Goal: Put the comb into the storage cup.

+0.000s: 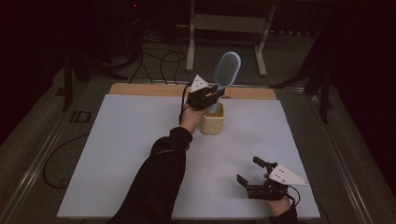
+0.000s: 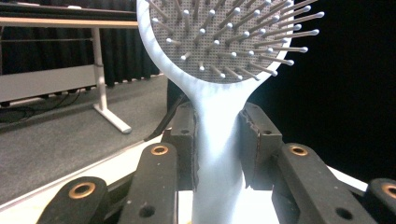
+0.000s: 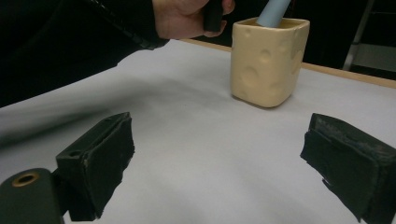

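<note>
1. High view: my left fingers (image 1: 212,94) are closed on the neck of the pale blue hairbrush (image 1: 226,72), which stands almost upright with its handle end down inside the cream cup (image 1: 213,122). The cup sits toward the far middle of the worktop (image 1: 121,158). My right fingers (image 1: 251,173) rest spread and empty, well apart from the cup, on its near right side.

2. Left gripper view: both pads press the brush (image 2: 217,144) where the handle narrows below the head, bristles (image 2: 233,37) facing the camera. I judge it light, stiff plastic, a little slick; the neck is the right place to hold, since the bristled head gives no flat grip.

3. Right gripper view: my right fingers (image 3: 233,172) stand wide open with bare worktop (image 3: 201,140) between them. Beyond them stands the cup (image 3: 268,60), the brush handle (image 3: 275,11) poking from its mouth; it looks like ceramic, so it may tip or chip.
</note>
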